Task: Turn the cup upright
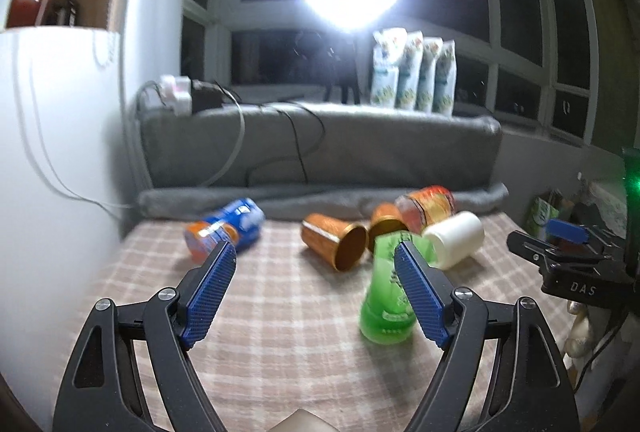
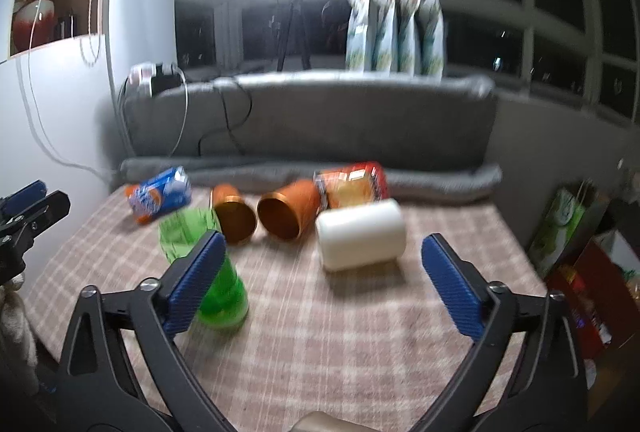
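Left wrist view has the left gripper [image 1: 316, 264] spread wide and holding nothing, and the right gripper [image 2: 320, 256] stands just as open and empty, so neither has a cup yet. Several cups lie tipped on the checked tablecloth [image 2: 340, 344], and which 1 is meant I cannot tell. The white cup [image 2: 360, 234] lies on its side just ahead of the right gripper, roughly between its 2 pads and slightly left of centre, so I judge it the likeliest target. The green cup [image 2: 216, 272] lies partly behind that gripper's left pad, touching or nearly so; in the left wrist view it sits behind the left gripper's right pad. 2 copper cups [image 2: 256, 214] lie farther ahead, mouths toward the cameras, packed against a snack tube [image 2: 352, 184] and near a blue can [image 2: 160, 194]. Crowding is the risk: a pad closing or swinging could nudge the green cup and send it rolling, or the smooth round white cup could squirt out of a loose pinch and knock its neighbours. Both views are blurred, so fine contact stays uncertain.
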